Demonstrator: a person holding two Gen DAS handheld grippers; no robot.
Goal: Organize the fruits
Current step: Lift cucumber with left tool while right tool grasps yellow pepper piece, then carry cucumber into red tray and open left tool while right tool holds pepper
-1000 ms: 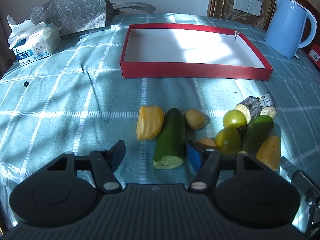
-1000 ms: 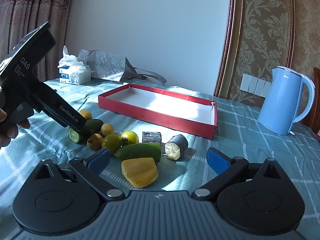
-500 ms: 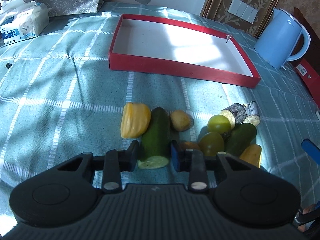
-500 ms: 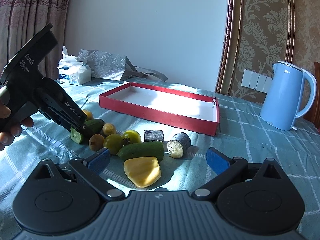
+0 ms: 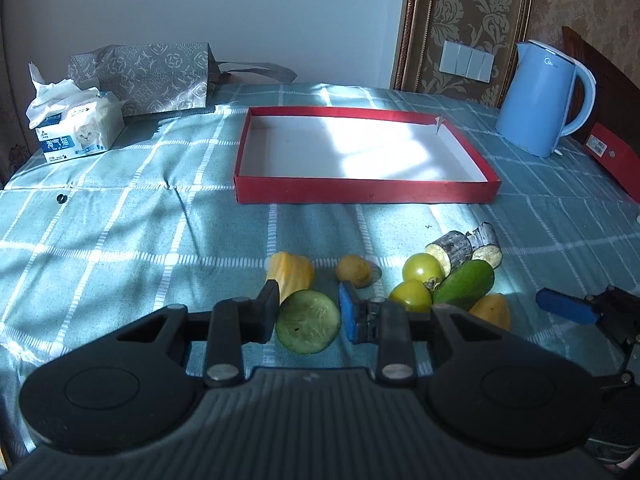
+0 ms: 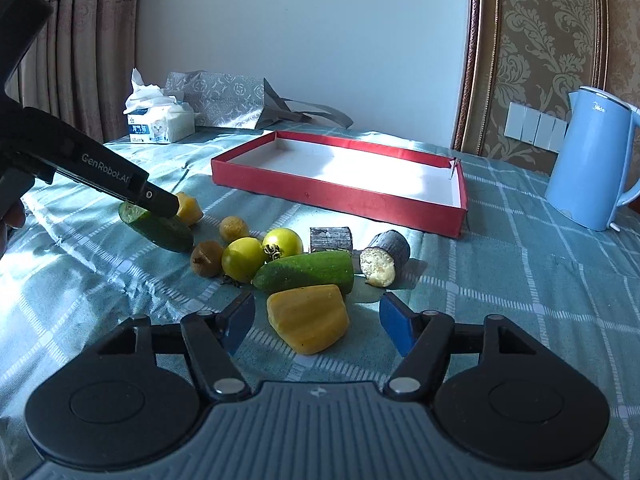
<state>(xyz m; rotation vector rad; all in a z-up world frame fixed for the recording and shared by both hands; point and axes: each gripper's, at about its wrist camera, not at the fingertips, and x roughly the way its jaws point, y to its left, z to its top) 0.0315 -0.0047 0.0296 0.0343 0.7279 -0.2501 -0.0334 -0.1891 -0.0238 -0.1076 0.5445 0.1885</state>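
Observation:
My left gripper (image 5: 307, 314) is shut on a green cucumber piece (image 5: 308, 321) and holds it lifted off the cloth; it also shows in the right wrist view (image 6: 158, 226). My right gripper (image 6: 316, 318) is open around a yellow pepper piece (image 6: 308, 318) lying on the cloth. Behind it lie a second cucumber piece (image 6: 308, 270), two yellow-green tomatoes (image 6: 243, 259), two small brown fruits (image 6: 207, 258) and two eggplant pieces (image 6: 384, 256). An empty red tray (image 5: 256, 192) stands farther back.
A blue kettle (image 5: 542, 100) stands at the back right. A tissue pack (image 5: 74, 130) and a grey gift bag (image 5: 148, 76) sit at the back left. Another yellow piece (image 5: 292, 274) lies just behind the held cucumber. A red box (image 5: 612, 158) is at the far right edge.
My left gripper closed on the cucumber piece and lifted it off the cloth. My right gripper moved forward so that its open fingers stand on either side of the yellow pepper piece.

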